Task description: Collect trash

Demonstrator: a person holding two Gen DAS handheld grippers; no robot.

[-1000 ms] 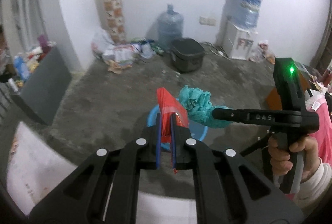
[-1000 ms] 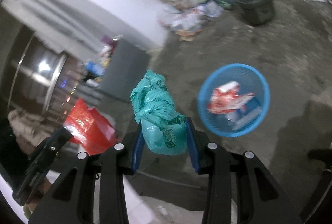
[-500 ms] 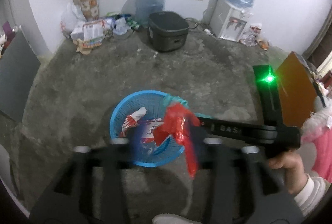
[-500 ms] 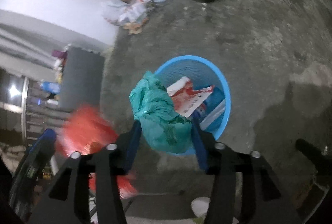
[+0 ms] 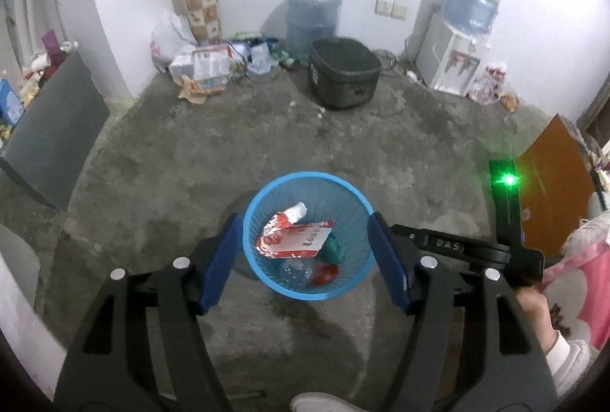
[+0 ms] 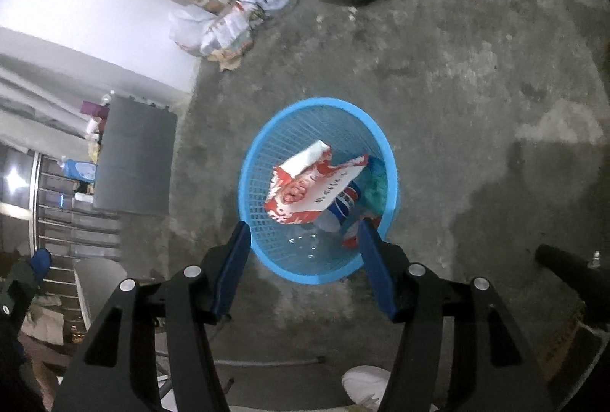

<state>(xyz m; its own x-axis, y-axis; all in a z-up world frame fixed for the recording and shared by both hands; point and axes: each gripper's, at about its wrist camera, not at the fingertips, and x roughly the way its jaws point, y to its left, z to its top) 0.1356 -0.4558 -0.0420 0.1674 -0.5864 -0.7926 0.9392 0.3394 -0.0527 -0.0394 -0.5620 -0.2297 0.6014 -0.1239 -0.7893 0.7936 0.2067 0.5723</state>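
A blue mesh basket point(image 5: 267, 198) stands on the concrete floor; it also shows in the right wrist view point(image 6: 259, 160). Inside lie a red-and-white wrapper point(image 5: 295, 240), a teal plastic bag point(image 5: 331, 250), a red wrapper point(image 5: 324, 272) and a clear bottle point(image 5: 293, 269). My left gripper point(image 5: 307, 261) is open and empty above the basket. My right gripper point(image 6: 305, 265) is open and empty above the basket's near rim. The teal bag point(image 6: 375, 183) and the red-and-white wrapper point(image 6: 309, 189) show in the right wrist view.
A dark cooker-like box point(image 5: 343, 72), a water jug point(image 5: 312, 15) and a water dispenser point(image 5: 453, 61) stand by the far wall. A litter pile point(image 5: 206, 68) lies at the back left. A dark panel point(image 5: 53, 129) leans on the left. My shoe point(image 5: 324, 402) is near the bottom edge.
Both grippers moved over the basket and opened. The red wrapper left the left gripper and the teal bag left the right gripper; both now lie in the basket.
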